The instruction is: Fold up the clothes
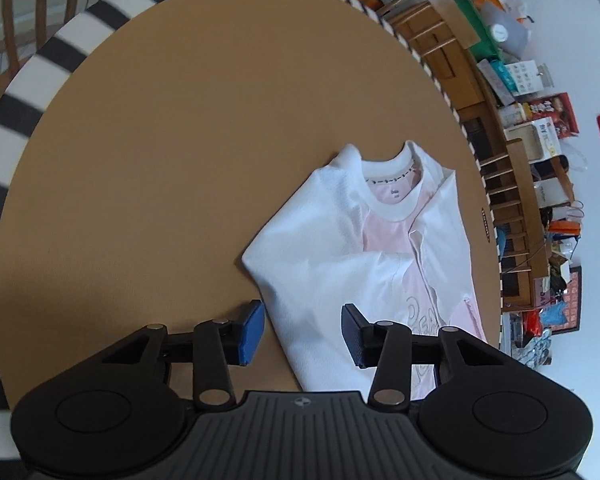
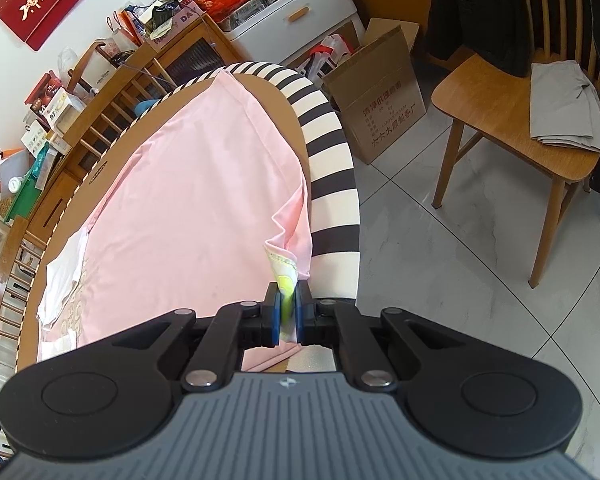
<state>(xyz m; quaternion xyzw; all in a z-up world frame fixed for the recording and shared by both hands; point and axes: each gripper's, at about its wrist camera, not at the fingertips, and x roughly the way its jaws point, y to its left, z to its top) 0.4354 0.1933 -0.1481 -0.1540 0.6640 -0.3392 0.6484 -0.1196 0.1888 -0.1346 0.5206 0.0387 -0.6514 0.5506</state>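
- The pink and white shirt (image 1: 384, 248) lay flat on the brown counter (image 1: 188, 152).
- In the left wrist view, its white sleeves were folded in over the pink front, and the white collar (image 1: 396, 200) pointed away from the camera.
- The left gripper (image 1: 303, 334) was wide apart and held nothing.
- One blue pad (image 1: 252, 332) sat over the bare counter just beside the shirt's edge, and the other pad was over the white sleeve.
- In the right wrist view, the pink part of the shirt (image 2: 196, 184) spread across the counter up to its far end.
- The right gripper (image 2: 287, 314) was pinched tight on a bunched bit of the shirt's edge, near the side of the counter.
- A yellow-green patch (image 2: 286, 288) showed on the cloth between its pads.
- A black and white striped band (image 2: 332, 168) ran around the counter's rim.
- A wooden chair (image 2: 512, 120) stood on the tiled floor, well apart from the counter, with a folded grey cloth (image 2: 564, 104) on its seat.
- A cardboard box (image 2: 380, 100) stood on the floor near the counter's far end.
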